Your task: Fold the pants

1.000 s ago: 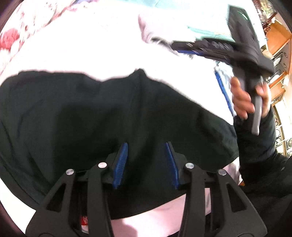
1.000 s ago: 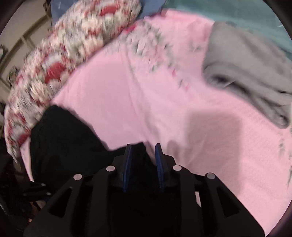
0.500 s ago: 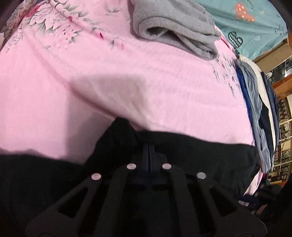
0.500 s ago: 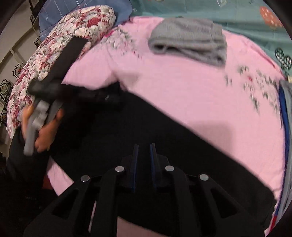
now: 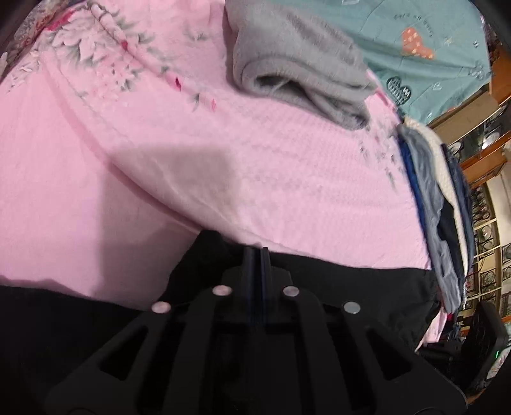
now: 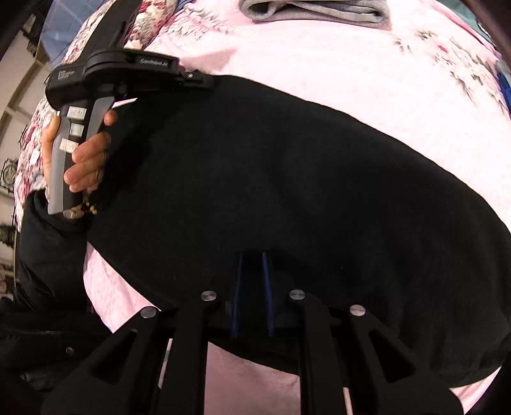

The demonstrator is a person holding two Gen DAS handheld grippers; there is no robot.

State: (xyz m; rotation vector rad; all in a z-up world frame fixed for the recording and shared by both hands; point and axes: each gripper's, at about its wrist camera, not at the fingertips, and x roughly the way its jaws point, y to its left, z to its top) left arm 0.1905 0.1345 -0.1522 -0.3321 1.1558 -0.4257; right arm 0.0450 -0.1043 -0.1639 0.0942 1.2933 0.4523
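Note:
The black pants (image 6: 287, 178) lie spread across the pink bed sheet (image 6: 351, 57). In the left wrist view they fill the lower part (image 5: 351, 287). My left gripper (image 5: 255, 255) is shut on the far edge of the pants, pinching a raised fold. It also shows in the right wrist view (image 6: 204, 79), held by a hand at the pants' upper left corner. My right gripper (image 6: 254, 258) sits at the near edge of the pants, its blue pads a narrow gap apart with black cloth between them.
A folded grey garment (image 5: 300, 60) lies on the sheet (image 5: 127, 134) beyond the pants. A stack of folded clothes (image 5: 440, 198) sits at the right edge. A floral pillow (image 6: 134, 28) is at the left. A teal blanket (image 5: 431, 41) lies behind.
My left gripper went from open over the pants to shut on their far edge. My right gripper moved back to the near edge, and the pants now lie spread between both.

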